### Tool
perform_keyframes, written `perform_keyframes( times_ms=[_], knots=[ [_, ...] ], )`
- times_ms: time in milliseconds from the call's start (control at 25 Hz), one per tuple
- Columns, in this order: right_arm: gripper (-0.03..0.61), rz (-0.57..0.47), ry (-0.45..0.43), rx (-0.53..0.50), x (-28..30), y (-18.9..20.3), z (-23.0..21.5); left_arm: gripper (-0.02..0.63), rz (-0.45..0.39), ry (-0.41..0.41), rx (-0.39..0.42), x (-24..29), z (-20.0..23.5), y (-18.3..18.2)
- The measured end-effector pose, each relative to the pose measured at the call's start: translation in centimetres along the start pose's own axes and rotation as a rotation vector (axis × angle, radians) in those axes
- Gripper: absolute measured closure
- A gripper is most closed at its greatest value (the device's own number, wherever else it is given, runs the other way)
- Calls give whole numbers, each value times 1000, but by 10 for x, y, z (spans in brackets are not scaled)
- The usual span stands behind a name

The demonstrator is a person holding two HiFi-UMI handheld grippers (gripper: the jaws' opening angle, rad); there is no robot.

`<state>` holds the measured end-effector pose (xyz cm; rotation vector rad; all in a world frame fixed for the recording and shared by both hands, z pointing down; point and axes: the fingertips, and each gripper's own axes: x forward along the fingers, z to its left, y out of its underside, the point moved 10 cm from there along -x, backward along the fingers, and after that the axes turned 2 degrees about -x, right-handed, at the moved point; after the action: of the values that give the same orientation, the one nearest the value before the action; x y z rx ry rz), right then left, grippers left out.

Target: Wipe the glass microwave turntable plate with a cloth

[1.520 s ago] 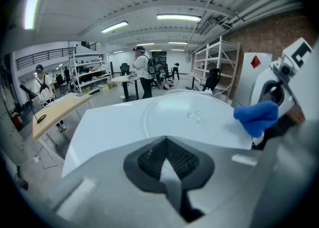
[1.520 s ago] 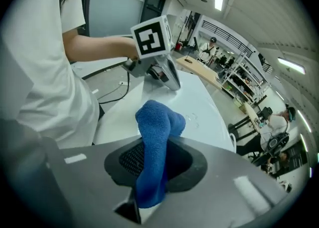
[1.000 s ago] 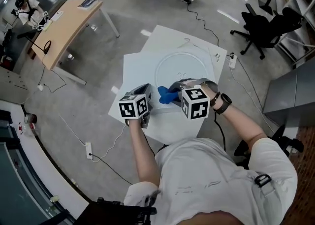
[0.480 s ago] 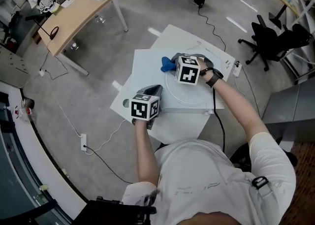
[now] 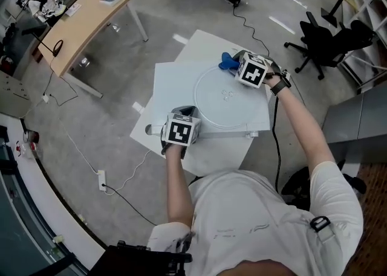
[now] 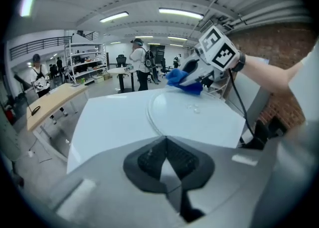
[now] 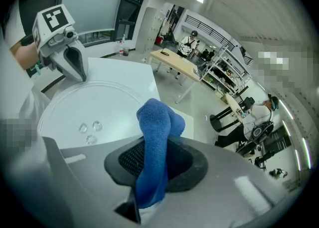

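Head view: glass plate (image 5: 225,101) lies flat on white table (image 5: 172,84), mid-scene. Right gripper (image 5: 237,64) at plate's far rim, jaws clamped on blue cloth (image 5: 227,60). Left gripper (image 5: 186,113) at near-left rim, jaws pressed together, nothing between. Judged: wiping under way; droplets (image 5: 227,94) sit mid-plate. Next move calls for dragging cloth nearward across them, with light pressure.

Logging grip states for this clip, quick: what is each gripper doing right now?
Left gripper: shut, nothing between its jaws.
Right gripper: shut on the blue cloth.
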<state>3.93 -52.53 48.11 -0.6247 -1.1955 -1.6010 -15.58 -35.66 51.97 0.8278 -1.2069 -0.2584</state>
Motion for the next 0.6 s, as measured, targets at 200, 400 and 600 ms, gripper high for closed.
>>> perform_keyframes(
  times_ms=[200, 400, 600],
  knots=[
    [491, 61, -17, -6, -28, 48, 15, 612, 23, 24, -25, -5, -6, 0],
    [491, 90, -75, -32, -61, 76, 50, 612, 31, -13, 21, 0, -3, 2],
    [491, 77, -145, -92, -84, 78, 89, 612, -13, 14, -11, -12, 0, -3]
  ],
)
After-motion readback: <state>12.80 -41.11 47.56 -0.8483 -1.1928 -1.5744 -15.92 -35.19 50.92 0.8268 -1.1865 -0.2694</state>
